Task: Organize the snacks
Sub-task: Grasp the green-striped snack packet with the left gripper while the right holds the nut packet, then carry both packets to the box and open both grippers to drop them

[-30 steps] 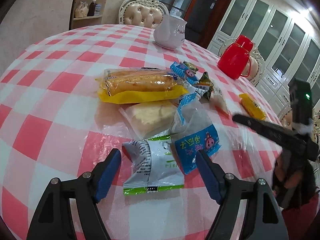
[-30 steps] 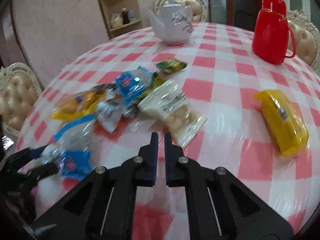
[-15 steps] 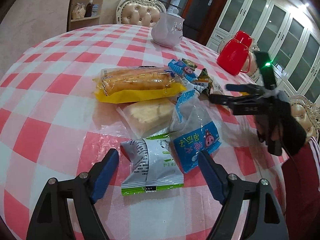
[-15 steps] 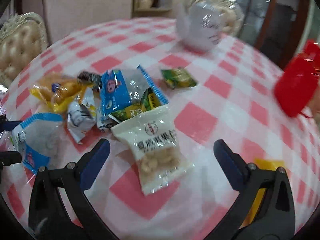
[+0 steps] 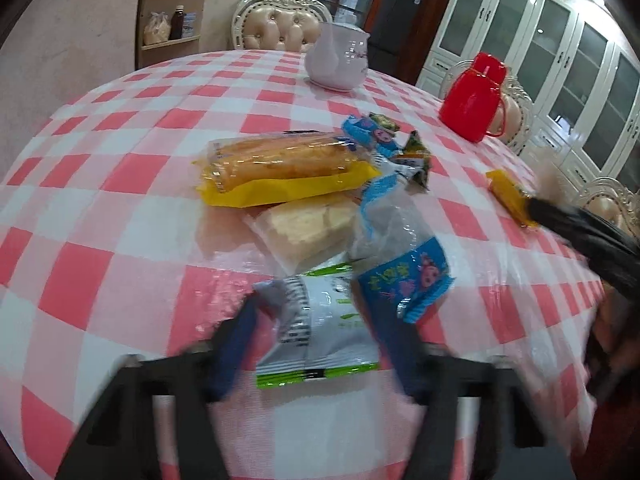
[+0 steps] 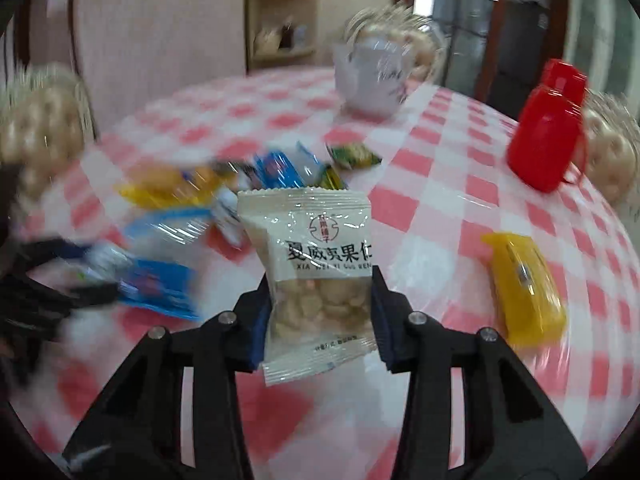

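Observation:
A heap of snack packets lies on the pink checked table (image 5: 100,216). My right gripper (image 6: 320,312) is shut on a white nut packet (image 6: 308,240) and holds it upright above the cloth. My left gripper (image 5: 316,332) has its blue pads either side of a white and green packet (image 5: 320,336); the view is blurred and contact is unclear. Beyond it lie a blue packet (image 5: 404,276), a clear cracker pack (image 5: 304,228) and a yellow bread pack (image 5: 280,168). A yellow packet (image 6: 524,284) lies apart on the right.
A white teapot (image 5: 336,60) and a red jug (image 5: 474,98) stand at the far side of the table. Padded chairs (image 5: 280,26) ring the table. A shelf (image 5: 172,12) and white cabinets (image 5: 560,60) stand behind.
My right gripper has closed on the white nut packet and lifted it off the table. My left gripper has moved forward and narrowed around the white and green packet.

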{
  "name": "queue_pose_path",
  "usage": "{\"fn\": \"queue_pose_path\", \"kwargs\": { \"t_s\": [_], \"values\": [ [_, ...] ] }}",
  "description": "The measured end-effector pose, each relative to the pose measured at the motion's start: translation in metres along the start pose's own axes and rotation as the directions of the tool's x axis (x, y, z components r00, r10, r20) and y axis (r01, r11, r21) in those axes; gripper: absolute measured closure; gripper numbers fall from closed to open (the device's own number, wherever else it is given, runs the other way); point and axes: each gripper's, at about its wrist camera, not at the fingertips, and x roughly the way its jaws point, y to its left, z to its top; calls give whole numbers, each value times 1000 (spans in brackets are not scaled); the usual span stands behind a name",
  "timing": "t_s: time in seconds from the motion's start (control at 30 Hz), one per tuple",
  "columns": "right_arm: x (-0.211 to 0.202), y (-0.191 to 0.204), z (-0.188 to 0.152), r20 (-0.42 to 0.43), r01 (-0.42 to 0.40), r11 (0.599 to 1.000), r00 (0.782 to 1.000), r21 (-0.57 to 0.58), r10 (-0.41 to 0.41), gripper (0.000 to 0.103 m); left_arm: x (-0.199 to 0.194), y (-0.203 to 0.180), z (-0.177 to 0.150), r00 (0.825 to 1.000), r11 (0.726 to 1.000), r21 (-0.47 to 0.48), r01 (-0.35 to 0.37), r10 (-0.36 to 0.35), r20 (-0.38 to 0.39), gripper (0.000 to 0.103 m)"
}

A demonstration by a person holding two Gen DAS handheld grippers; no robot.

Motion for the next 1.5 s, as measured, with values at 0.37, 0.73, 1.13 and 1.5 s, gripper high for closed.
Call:
{"fn": "queue_pose_path", "kwargs": {
  "t_s": [0.37, 0.73, 1.13, 1.5],
  "values": [
    [-28, 51, -59, 44, -72, 960, 997, 271, 62, 56, -31, 13, -6, 990, 998, -21, -54, 57, 127, 73],
    [-44, 65, -64, 93, -124, 947, 991, 297, 100, 56, -30, 15, -15, 992, 994, -23, -103, 104, 68, 24],
    [-43, 71, -64, 92, -128, 957, 990, 260, 107, 56, -37, 14, -24, 987, 990, -5, -143, 143, 66, 69],
    [-50, 115, -61, 130, -257, 943, 964, 213, 234, 56, -99, 32, -58, 965, 983, -48, -178, 184, 186, 69]
  ]
}}
